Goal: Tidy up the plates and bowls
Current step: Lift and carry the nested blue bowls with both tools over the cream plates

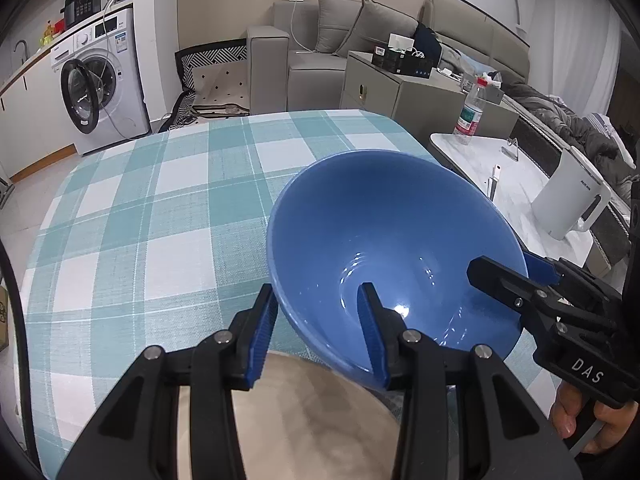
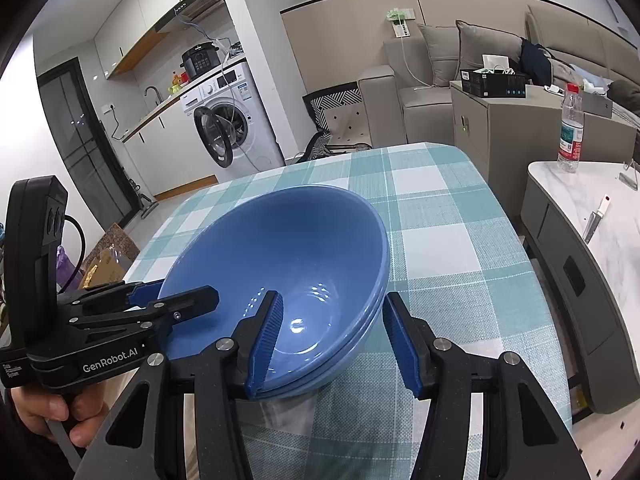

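Two nested blue bowls [image 2: 288, 248] are held tilted between both grippers above the checked tablecloth [image 1: 160, 208]. My left gripper [image 1: 317, 290] straddles their left rim, one pad on the outer wall and one inside, and it is shut on it. From the left wrist view, the blue bowls [image 1: 384, 232] show only the inner one. My right gripper [image 2: 333, 297] clamps the right rim of the pair, with one finger inside and one outside. A beige plate [image 1: 304, 420] lies under the left gripper, partly hidden by its fingers.
A white marble side table [image 2: 600, 216] stands to the right with a water bottle [image 2: 570, 128], a white kettle [image 1: 572, 200] and a small knife [image 2: 596, 220]. Behind the table are a grey sofa [image 1: 320, 40], a cabinet [image 1: 380, 88] and a washing machine [image 1: 100, 80].
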`<move>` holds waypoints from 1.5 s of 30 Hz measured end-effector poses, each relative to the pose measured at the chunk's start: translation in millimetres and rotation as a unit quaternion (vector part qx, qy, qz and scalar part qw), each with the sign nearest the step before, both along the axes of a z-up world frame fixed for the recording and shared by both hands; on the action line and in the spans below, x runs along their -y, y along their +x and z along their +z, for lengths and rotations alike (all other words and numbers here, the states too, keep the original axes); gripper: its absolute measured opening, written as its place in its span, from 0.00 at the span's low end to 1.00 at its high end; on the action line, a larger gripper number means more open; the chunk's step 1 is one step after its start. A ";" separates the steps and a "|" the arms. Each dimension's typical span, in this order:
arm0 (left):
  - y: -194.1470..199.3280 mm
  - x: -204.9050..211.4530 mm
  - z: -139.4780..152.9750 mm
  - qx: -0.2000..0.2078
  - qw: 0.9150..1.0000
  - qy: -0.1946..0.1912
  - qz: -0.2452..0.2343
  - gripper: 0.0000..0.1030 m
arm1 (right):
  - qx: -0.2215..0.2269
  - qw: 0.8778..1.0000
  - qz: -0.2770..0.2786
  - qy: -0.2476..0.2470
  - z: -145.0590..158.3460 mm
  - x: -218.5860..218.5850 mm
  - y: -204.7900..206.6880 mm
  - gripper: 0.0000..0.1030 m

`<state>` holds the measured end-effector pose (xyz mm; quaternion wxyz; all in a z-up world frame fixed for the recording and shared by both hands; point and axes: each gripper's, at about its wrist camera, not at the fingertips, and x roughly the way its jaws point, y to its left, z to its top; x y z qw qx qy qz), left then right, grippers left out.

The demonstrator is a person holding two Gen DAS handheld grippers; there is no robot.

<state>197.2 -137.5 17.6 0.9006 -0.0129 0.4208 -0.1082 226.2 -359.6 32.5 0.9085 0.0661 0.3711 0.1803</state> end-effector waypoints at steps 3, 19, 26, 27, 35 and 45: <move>-2.8 0.6 4.1 0.011 1.000 0.009 0.002 0.39 | 0.004 1.000 -0.001 -0.001 1.9 0.0 -1.1 0.53; 0.6 2.1 3.0 0.011 1.000 0.020 0.001 0.39 | 0.003 1.000 0.001 0.000 4.9 1.4 -3.5 0.53; 5.9 1.1 -6.5 -0.017 1.000 -0.001 -0.006 0.42 | -0.007 1.000 0.004 0.003 2.9 -1.5 -1.7 0.53; 5.4 1.5 -6.3 -0.015 1.000 -0.004 -0.004 0.41 | -0.008 1.000 0.004 0.003 3.1 -1.7 -2.2 0.53; 1.1 6.7 -5.2 -0.007 1.000 0.003 -0.002 0.41 | -0.012 1.000 0.008 0.013 1.9 -0.5 -1.6 0.53; -3.8 3.0 3.9 0.004 1.000 -0.001 0.005 0.41 | -0.004 1.000 0.012 0.025 7.3 1.1 -3.3 0.53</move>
